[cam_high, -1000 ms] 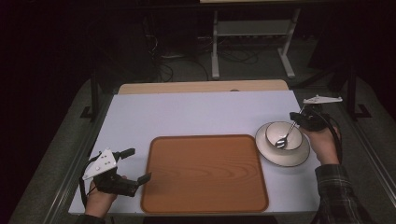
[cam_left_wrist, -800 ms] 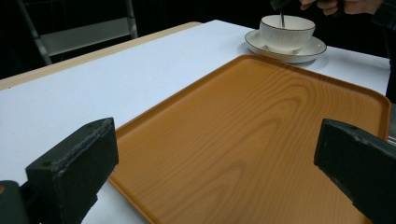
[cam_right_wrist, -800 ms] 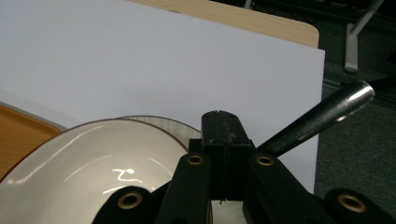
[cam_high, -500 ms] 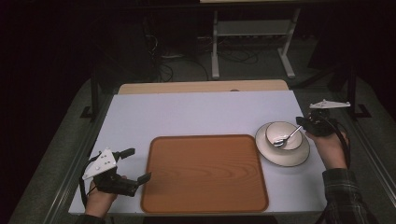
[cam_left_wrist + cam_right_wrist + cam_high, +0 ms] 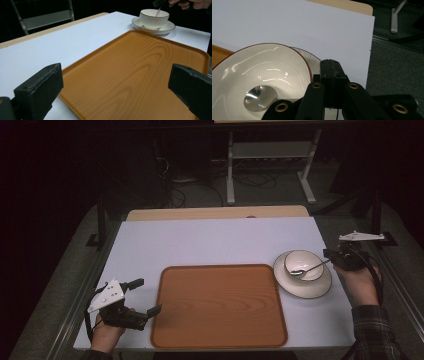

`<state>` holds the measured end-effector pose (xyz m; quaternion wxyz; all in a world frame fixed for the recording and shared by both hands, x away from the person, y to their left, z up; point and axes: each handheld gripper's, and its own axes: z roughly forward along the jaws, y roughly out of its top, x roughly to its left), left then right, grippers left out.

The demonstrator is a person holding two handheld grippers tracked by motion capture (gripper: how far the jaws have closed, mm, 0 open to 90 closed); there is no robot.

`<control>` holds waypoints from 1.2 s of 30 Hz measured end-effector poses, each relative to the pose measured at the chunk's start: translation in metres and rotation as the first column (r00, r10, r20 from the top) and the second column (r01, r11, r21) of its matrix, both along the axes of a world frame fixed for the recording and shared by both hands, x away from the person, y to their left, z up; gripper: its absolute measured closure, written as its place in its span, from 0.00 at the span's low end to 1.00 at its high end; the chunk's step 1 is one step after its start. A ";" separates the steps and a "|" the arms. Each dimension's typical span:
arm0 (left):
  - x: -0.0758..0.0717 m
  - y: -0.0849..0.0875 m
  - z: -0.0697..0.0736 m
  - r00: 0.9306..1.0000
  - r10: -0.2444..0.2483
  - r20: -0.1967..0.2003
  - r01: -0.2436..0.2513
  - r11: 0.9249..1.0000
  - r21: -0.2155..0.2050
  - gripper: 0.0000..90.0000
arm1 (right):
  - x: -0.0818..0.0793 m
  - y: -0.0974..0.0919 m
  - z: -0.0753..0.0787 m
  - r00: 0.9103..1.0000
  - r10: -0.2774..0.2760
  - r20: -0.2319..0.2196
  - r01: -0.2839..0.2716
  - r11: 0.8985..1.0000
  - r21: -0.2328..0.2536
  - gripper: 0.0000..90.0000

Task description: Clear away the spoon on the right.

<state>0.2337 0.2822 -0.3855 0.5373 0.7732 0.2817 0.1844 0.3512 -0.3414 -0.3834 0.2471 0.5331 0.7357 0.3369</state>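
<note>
A white bowl (image 5: 303, 264) stands on a white saucer (image 5: 310, 289) at the table's right, beside an orange wooden tray (image 5: 220, 305). A metal spoon (image 5: 310, 268) lies with its head in the bowl. My right gripper (image 5: 331, 256) is shut on the spoon's handle just past the bowl's right rim. In the right gripper view the closed jaws (image 5: 331, 67) sit over the bowl (image 5: 262, 67), with the spoon head (image 5: 259, 98) at its bottom. My left gripper (image 5: 146, 296) rests open at the tray's front left corner, its jaws (image 5: 116, 87) wide apart over the tray (image 5: 135, 65).
The white tabletop (image 5: 210, 242) has a wooden strip (image 5: 215, 213) along its far edge. A metal stand (image 5: 270, 155) and cables lie on the dark floor beyond. The table's right edge runs close to the saucer.
The right hand has drawn a little to the right with the spoon, whose head stays in the bowl. The left gripper has kept still.
</note>
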 end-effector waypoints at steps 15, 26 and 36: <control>-0.001 0.001 0.000 1.000 0.002 0.002 -0.002 1.000 0.001 0.00 | -0.038 0.008 0.020 0.990 -0.034 0.140 0.025 0.997 0.067 0.57; -0.001 0.001 0.001 1.000 0.003 0.003 -0.003 1.000 0.000 0.00 | -0.068 0.000 -0.002 0.990 -0.076 0.119 0.066 0.994 0.087 0.44; -0.001 0.000 0.001 1.000 0.000 0.004 0.000 1.000 0.006 0.00 | -0.057 -0.007 -0.015 0.989 -0.107 0.105 0.093 0.988 0.126 0.43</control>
